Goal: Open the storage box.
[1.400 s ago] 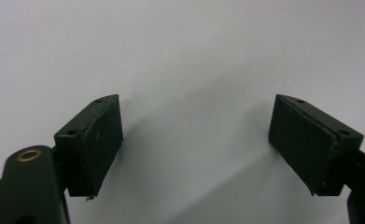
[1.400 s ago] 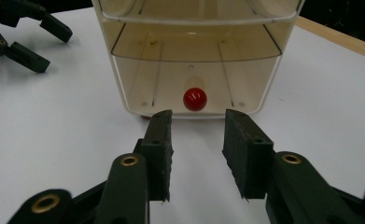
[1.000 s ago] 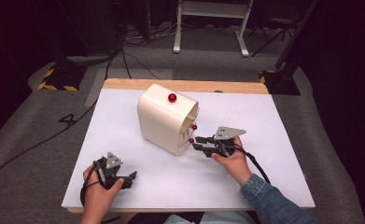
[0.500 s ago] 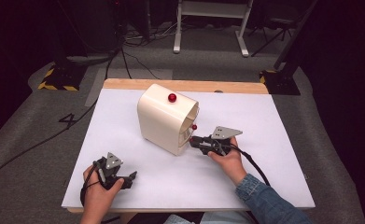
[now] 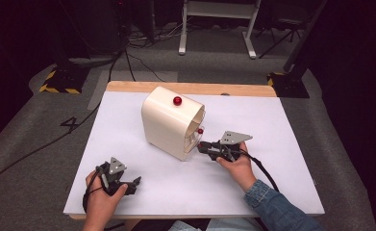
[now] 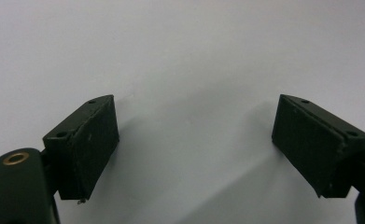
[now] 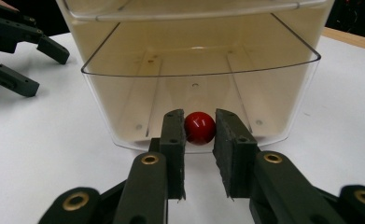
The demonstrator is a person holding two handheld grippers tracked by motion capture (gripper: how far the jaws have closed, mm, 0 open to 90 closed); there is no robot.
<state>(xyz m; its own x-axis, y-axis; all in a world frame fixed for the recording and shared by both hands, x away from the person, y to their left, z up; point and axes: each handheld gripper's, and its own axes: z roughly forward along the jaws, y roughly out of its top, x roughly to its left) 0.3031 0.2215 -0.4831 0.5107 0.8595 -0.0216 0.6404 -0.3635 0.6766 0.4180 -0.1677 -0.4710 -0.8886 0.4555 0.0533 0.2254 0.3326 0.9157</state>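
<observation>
A cream rounded box [image 5: 169, 122] stands mid-table with a red knob [image 5: 177, 100] on top. Its clear front compartment [image 7: 199, 70] faces right and carries a second red knob [image 7: 200, 127] low on its front wall. My right gripper [image 7: 200, 122] reaches in from the right, and its two jaws close on either side of that lower knob [image 5: 200, 131]. In the high view the right gripper [image 5: 201, 145] sits at the foot of the box's open side. My left gripper [image 5: 133, 183] rests near the front left edge, jaws wide open [image 6: 194, 140] over bare white tabletop.
The white tabletop [image 5: 272, 125] has a wooden strip [image 5: 233, 89] along its far edge. Beyond it are a metal stand [image 5: 214, 29], cables and yellow-black floor markers [image 5: 56, 86]. The left gripper [image 7: 19, 51] also appears at the upper left of the right gripper view.
My right gripper has moved left, up to the box's clear front and onto its lower knob. The box and the left gripper stayed put.
</observation>
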